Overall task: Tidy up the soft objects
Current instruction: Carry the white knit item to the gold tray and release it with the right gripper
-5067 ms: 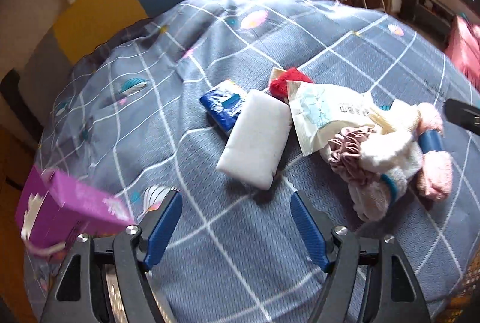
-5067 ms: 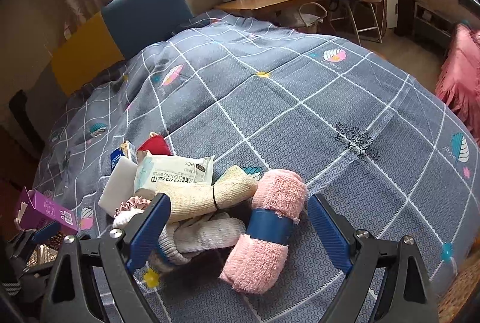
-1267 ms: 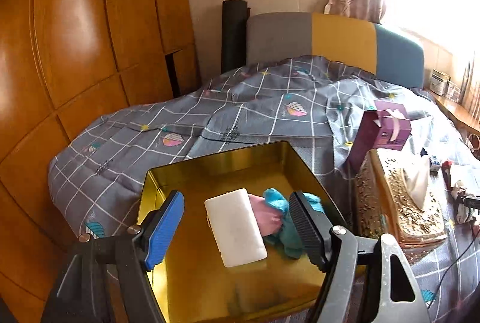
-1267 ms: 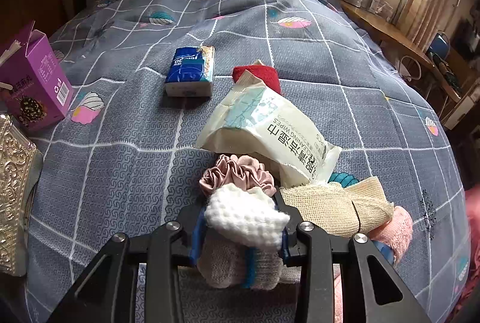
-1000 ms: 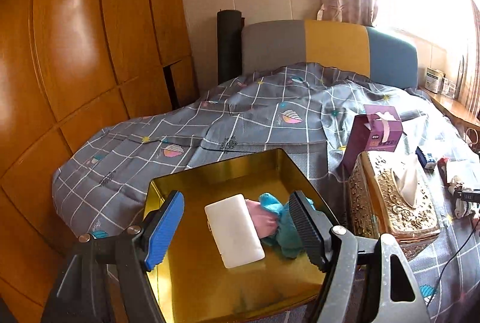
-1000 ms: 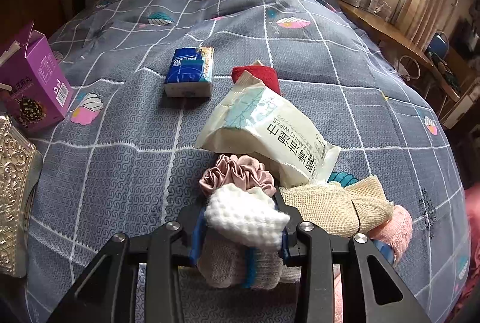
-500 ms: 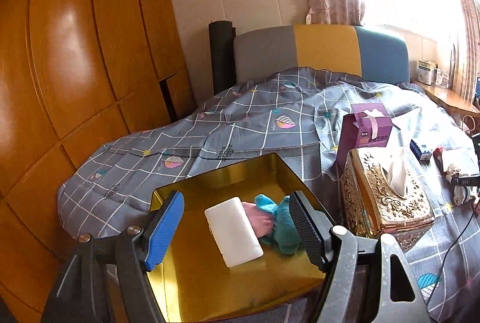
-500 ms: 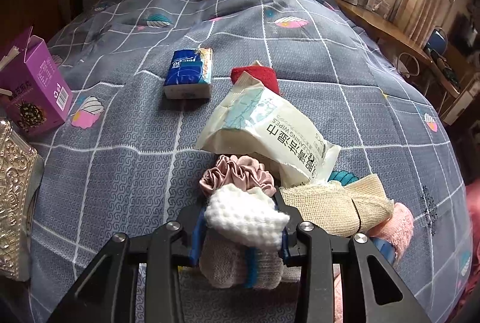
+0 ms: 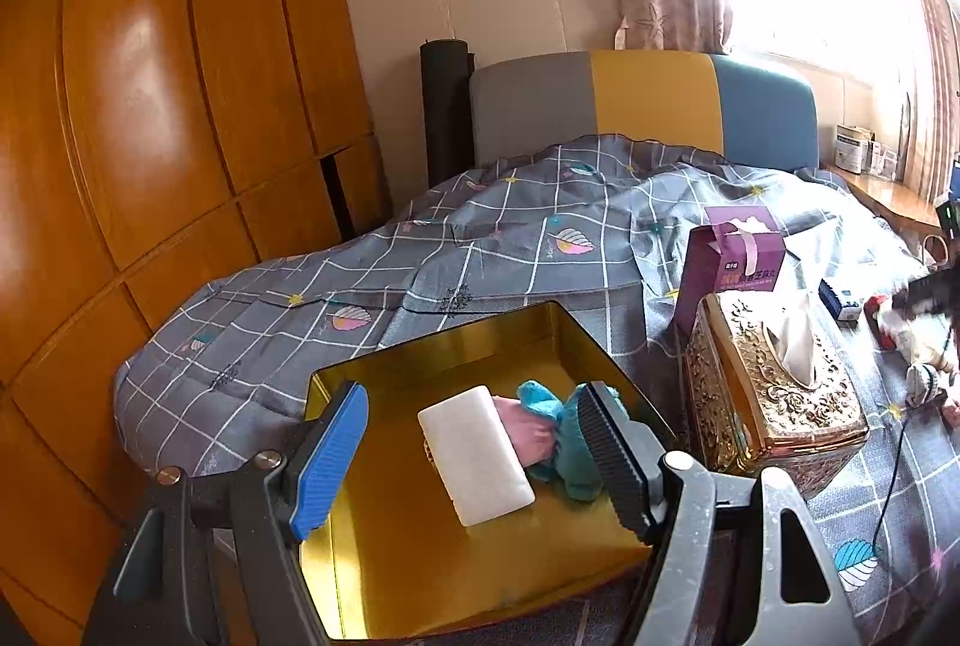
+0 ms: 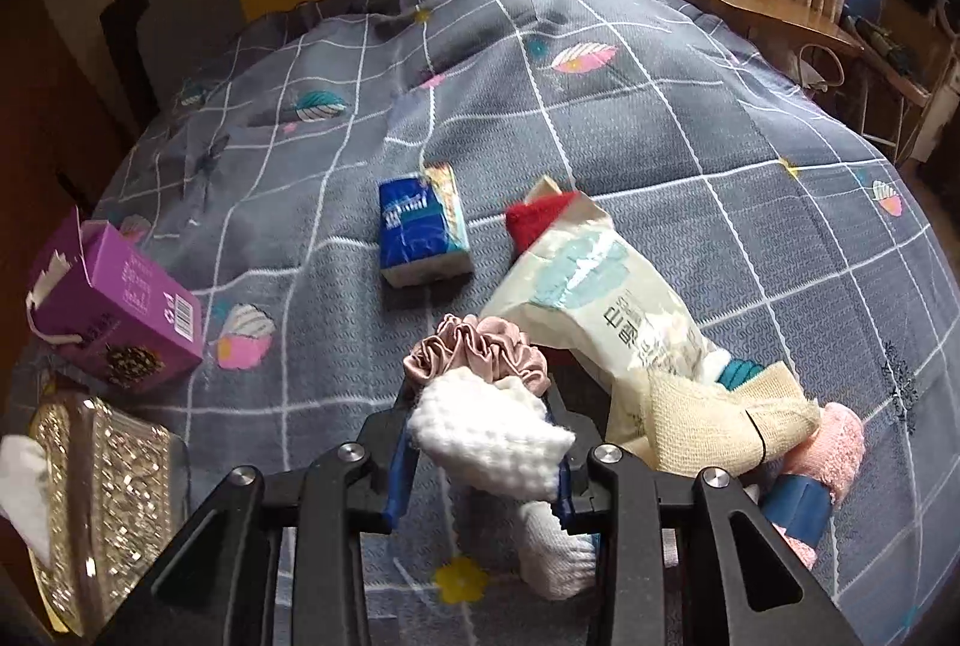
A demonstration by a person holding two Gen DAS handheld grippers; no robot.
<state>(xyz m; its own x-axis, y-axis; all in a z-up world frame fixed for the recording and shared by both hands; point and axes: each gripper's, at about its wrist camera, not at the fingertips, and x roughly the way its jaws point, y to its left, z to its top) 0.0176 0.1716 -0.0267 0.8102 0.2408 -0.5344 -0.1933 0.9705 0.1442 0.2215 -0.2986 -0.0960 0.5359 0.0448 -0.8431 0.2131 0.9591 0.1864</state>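
My right gripper [image 10: 480, 457] is shut on a white knitted sock [image 10: 489, 442], lifted off the bedspread with its toe hanging below. Just beyond it lie a pink satin scrunchie [image 10: 477, 352], a wet-wipes pack [image 10: 606, 298], a beige rolled cloth [image 10: 720, 421], a pink rolled towel [image 10: 831, 445], a red item [image 10: 534, 220] and a blue tissue pack [image 10: 420, 226]. My left gripper [image 9: 474, 457] hangs open above a gold tin box [image 9: 420, 556]. In the box lie a white sponge [image 9: 474, 454] and teal and pink soft pieces [image 9: 543, 427].
An ornate gold tissue box [image 9: 774, 394] stands right of the tin, with a purple carton [image 9: 732, 262] behind it. Both show at the left in the right wrist view: gold tissue box [image 10: 96, 496], purple carton [image 10: 114, 316]. A wooden wardrobe [image 9: 150, 106] flanks the bed.
My right gripper has risen and rolled with the white sock, lifting it off the pile. The left gripper has stayed open over the tin.
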